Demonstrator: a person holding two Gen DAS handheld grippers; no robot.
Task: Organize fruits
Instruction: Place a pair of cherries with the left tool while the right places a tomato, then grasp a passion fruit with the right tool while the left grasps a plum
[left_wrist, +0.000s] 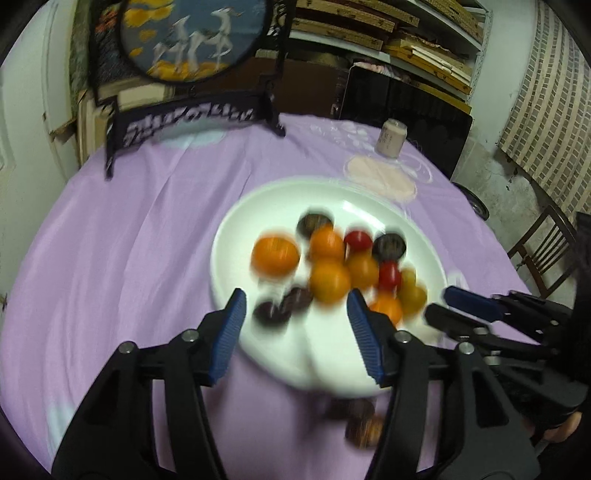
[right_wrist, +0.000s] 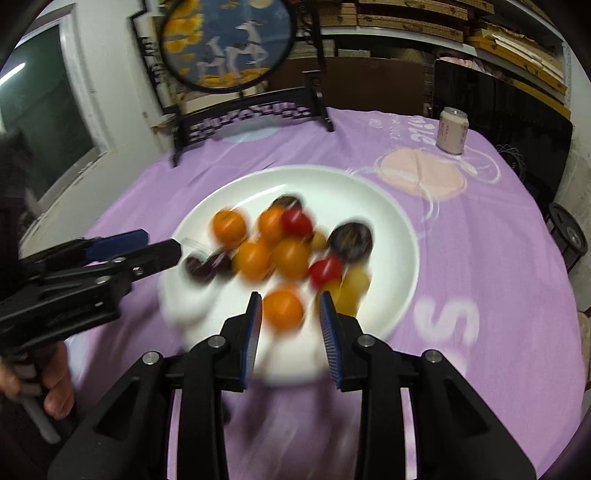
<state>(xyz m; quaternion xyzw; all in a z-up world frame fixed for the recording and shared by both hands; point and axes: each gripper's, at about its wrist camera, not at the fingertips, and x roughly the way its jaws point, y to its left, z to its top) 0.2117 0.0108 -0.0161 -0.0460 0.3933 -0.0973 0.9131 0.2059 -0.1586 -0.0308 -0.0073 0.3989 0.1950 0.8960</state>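
Both grippers hang over the near edge of the white plate (left_wrist: 236, 229) on the purple tablecloth (left_wrist: 122, 236), the left gripper (left_wrist: 295, 302) spread wide and the right gripper (right_wrist: 290, 306) only partly spread, each with nothing pinched, while blurred fruits (right_wrist: 288, 254) lie piled on this plate.

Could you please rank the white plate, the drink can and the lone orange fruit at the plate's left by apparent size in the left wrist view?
1. white plate, by far the largest.
2. lone orange fruit and drink can: they look alike; the can stands farther away, so no ranking.
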